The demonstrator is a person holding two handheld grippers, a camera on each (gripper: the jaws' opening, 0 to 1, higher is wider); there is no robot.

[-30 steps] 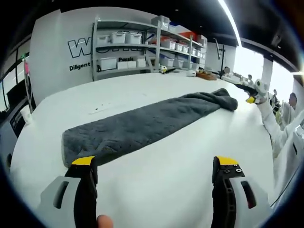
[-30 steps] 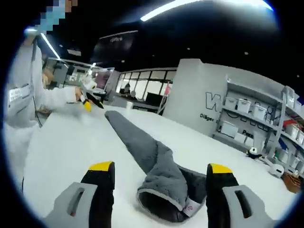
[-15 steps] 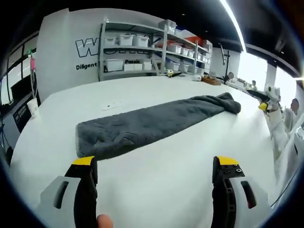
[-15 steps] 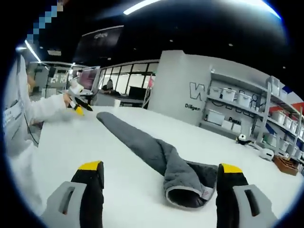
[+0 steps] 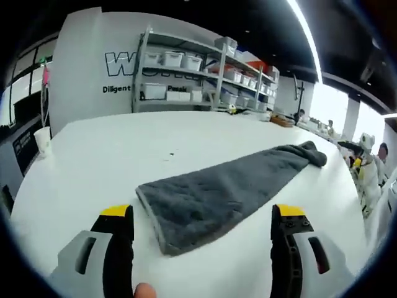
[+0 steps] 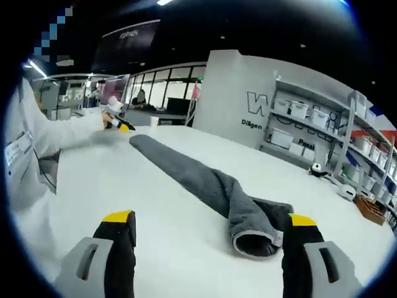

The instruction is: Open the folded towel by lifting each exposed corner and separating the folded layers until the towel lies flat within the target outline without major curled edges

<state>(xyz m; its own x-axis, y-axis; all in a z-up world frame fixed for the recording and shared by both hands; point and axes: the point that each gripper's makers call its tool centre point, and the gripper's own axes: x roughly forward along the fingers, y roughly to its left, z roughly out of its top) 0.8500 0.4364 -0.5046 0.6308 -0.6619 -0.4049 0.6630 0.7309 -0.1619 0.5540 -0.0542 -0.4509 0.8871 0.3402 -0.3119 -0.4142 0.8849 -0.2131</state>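
A long dark grey towel (image 5: 217, 195) lies folded lengthwise on the white table (image 5: 93, 161). In the left gripper view its flat near end sits between my left gripper's (image 5: 201, 214) open, empty jaws, and its far end is bunched. In the right gripper view the towel (image 6: 198, 180) runs away to the upper left; its near end is rolled into a loop (image 6: 254, 239) close to the right finger. My right gripper (image 6: 211, 218) is open and holds nothing. The left gripper (image 6: 118, 124) appears far off at the towel's other end, and the right gripper (image 5: 360, 152) shows at the right in the left gripper view.
Metal shelves with white bins (image 5: 186, 77) stand beyond the table by a lettered white wall (image 5: 87, 62). A person's white sleeve (image 6: 49, 136) reaches along the table's left side in the right gripper view. A white cup (image 5: 42, 139) sits at the table's left edge.
My left gripper has moved in toward the towel's flat end, which now lies between its jaws. The right gripper view has shifted slightly; the rolled end sits nearer its right finger.
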